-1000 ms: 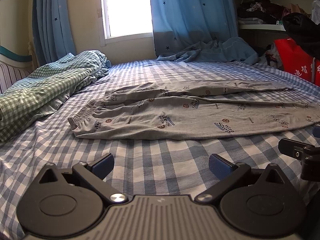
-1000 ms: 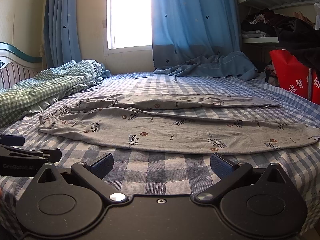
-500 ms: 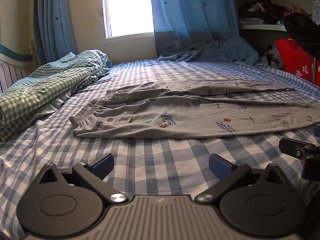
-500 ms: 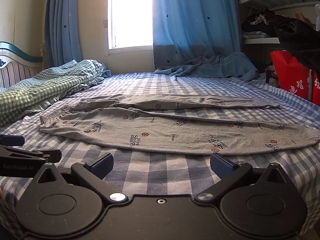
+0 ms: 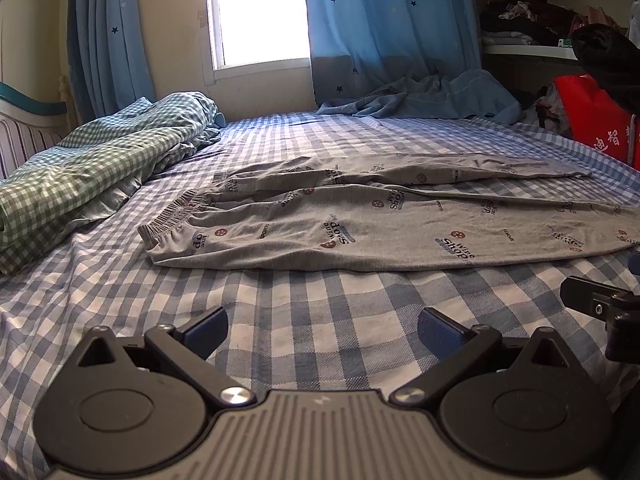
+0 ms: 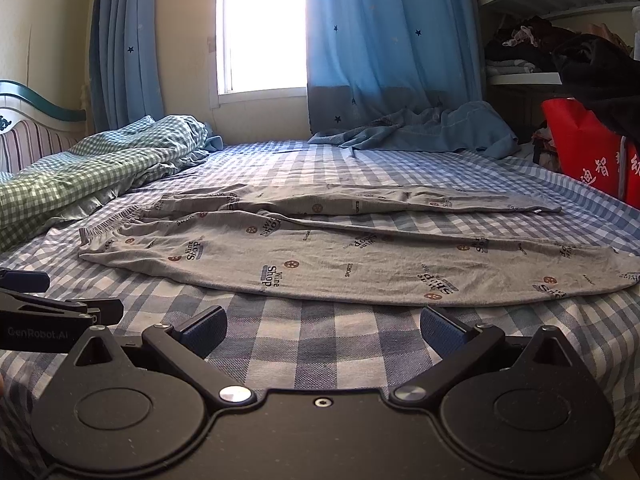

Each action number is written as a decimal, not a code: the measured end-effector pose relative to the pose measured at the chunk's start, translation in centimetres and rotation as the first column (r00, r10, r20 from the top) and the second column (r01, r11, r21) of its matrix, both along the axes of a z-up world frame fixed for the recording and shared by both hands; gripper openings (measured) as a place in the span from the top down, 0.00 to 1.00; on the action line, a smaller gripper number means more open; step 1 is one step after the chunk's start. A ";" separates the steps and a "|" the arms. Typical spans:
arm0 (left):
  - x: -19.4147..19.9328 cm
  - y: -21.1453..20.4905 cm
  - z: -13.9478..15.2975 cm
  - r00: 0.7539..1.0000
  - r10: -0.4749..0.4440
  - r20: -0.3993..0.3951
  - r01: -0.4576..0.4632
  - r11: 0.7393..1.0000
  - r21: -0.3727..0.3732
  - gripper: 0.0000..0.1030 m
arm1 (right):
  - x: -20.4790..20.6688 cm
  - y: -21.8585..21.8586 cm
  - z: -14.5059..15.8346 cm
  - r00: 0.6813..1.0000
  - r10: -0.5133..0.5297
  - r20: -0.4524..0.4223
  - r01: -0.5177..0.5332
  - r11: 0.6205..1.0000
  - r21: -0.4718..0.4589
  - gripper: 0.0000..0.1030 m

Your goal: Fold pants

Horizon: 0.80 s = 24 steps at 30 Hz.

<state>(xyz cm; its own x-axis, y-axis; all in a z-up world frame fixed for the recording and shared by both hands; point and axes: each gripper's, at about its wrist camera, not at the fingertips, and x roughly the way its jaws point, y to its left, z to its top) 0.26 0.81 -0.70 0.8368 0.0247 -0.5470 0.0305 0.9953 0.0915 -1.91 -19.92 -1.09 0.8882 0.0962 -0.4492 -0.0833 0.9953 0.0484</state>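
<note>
Grey printed pants (image 5: 380, 224) lie spread flat on the blue checked bed, waistband to the left, both legs running right. In the right wrist view the same pants (image 6: 340, 256) stretch across the middle. My left gripper (image 5: 322, 326) hovers open over bare sheet just in front of the pants' near edge, closer to the waistband end. Open too, my right gripper (image 6: 324, 326) sits near the front edge of the lower leg. Neither holds anything. The right gripper's tip (image 5: 600, 304) shows at the left view's right edge, and the left gripper's tip (image 6: 60, 308) at the right view's left edge.
A green checked duvet (image 5: 80, 164) is bunched at the left by the headboard. Blue cloth (image 5: 432, 96) lies heaped at the far side under the curtains. A red bag (image 6: 592, 152) and cluttered shelves (image 6: 528, 56) stand off the bed's right side.
Both views have shifted slightly nearer to the pants; the pants lie as before and both grippers remain open.
</note>
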 end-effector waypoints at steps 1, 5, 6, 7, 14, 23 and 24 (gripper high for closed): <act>0.1 0.0 -0.1 1.000 0.000 -0.005 0.000 1.000 -0.001 0.00 | 0.0 0.0 -0.1 1.000 0.000 -0.003 0.000 1.000 -0.001 0.01; 0.9 0.0 -0.3 0.999 0.013 -0.040 -0.013 1.000 0.010 0.00 | 0.4 0.2 -0.3 1.000 0.004 -0.017 -0.004 1.000 -0.009 0.01; 1.2 0.1 -0.3 0.999 0.021 -0.050 -0.020 1.000 0.012 0.00 | 0.6 0.2 -0.3 1.000 0.005 -0.021 -0.005 1.000 -0.012 0.01; 1.5 0.2 -0.3 0.998 0.028 -0.061 -0.027 1.000 0.009 0.00 | 0.9 0.3 -0.2 1.000 0.006 -0.025 -0.006 1.000 -0.016 0.01; 4.8 1.3 1.1 0.995 0.063 -0.082 -0.061 0.998 0.030 0.00 | 4.3 0.4 0.7 0.998 0.050 -0.047 -0.051 0.999 -0.019 0.00; 12.3 4.1 4.9 0.996 0.079 -0.034 -0.076 0.993 0.086 0.00 | 11.5 -0.8 3.4 0.990 0.121 -0.075 -0.123 0.992 -0.025 0.00; 13.4 4.5 5.4 0.997 0.077 -0.029 -0.074 0.994 0.083 0.00 | 12.2 -0.9 3.9 0.990 0.124 -0.069 -0.127 0.991 -0.037 0.00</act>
<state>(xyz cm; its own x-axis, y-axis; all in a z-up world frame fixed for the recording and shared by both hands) 13.62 5.26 4.74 0.8126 0.1329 -0.5674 -0.0404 0.9841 0.1727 10.33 -20.80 2.76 0.8386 0.1850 -0.5123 -0.2055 0.9785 0.0168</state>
